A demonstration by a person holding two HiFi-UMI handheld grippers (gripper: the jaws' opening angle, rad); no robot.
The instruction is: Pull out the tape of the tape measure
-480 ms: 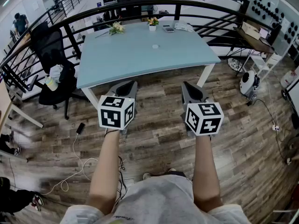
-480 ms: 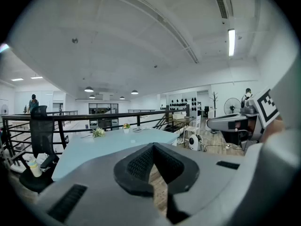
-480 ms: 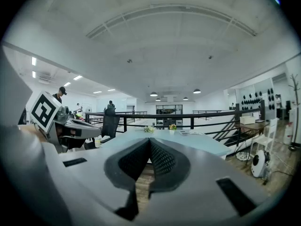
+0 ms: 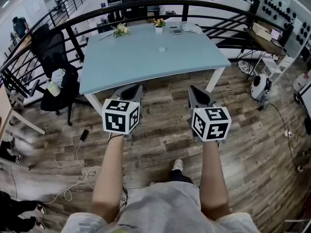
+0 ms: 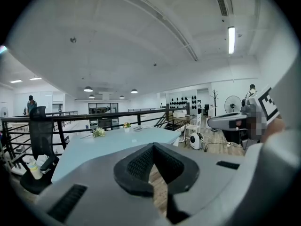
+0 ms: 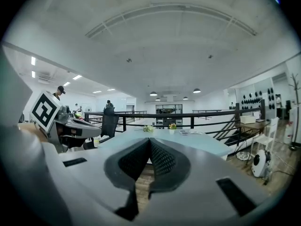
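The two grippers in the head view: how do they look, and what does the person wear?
The left gripper and the right gripper each have a grey body, black textured pads and a white cube with black square markers. The person wears a grey short-sleeved shirt.

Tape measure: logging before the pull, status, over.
Left gripper shut, empty; right gripper shut, empty. Both short of the table. Tape measure not made out; small pale disc mid-table, unclear. Nothing between grippers and table.
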